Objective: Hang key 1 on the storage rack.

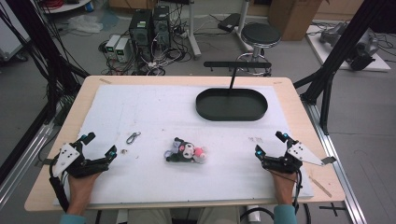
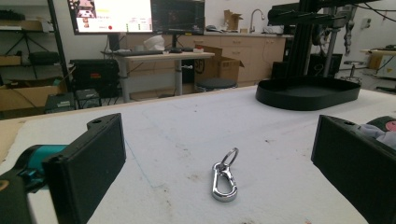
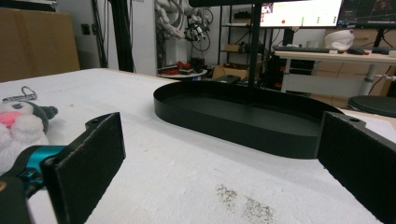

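Note:
A small plush keychain toy (image 1: 186, 151), black, white and pink, lies in the middle of the white mat; its edge appears at the right of the left gripper view (image 2: 380, 129) and at the left of the right gripper view (image 3: 21, 125). A silver carabiner clip (image 1: 133, 137) lies on the mat left of the toy, straight ahead of my left gripper (image 2: 225, 176). The left gripper (image 1: 99, 145) rests open near the front left of the table, nothing between its jaws. On the front right, my right gripper (image 1: 270, 143) is open and empty, facing the black oval tray (image 3: 243, 116).
The black oval tray (image 1: 231, 104) with an upright post and crossbar stands at the back right of the mat. A small dark speck patch (image 1: 255, 139) marks the mat near the right gripper. Beyond the table are computers, cables and a stool (image 1: 261, 33).

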Demonstrator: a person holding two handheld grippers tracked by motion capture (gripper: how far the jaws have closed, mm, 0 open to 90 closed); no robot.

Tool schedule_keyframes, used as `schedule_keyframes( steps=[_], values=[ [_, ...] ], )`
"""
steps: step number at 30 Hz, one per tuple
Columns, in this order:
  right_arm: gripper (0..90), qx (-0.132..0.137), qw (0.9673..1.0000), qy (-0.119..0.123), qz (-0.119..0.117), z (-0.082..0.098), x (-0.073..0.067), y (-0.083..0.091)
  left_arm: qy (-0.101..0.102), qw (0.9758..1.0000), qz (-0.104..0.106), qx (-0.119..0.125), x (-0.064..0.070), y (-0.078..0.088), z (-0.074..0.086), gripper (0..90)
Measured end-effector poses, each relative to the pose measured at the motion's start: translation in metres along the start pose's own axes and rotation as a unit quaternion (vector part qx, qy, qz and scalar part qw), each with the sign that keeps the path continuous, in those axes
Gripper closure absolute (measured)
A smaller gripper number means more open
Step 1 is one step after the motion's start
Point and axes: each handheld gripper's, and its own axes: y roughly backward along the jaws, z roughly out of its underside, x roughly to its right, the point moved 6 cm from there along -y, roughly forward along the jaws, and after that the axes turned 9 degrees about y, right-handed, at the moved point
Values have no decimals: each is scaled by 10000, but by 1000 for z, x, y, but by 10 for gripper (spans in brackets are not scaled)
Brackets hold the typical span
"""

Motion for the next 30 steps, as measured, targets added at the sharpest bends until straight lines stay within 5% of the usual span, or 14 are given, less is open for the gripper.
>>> schedule_keyframes(
  steps=[22, 30],
  values=[
    [8, -7, 10000, 40, 51, -1, 0, 0, -7, 10000, 21, 1, 0, 0, 0, 35],
    [8, -107, 9998, 9, -179, -9, -2, -5, -8, 10000, 12, -19, 0, 0, 0, 35]
  ],
)
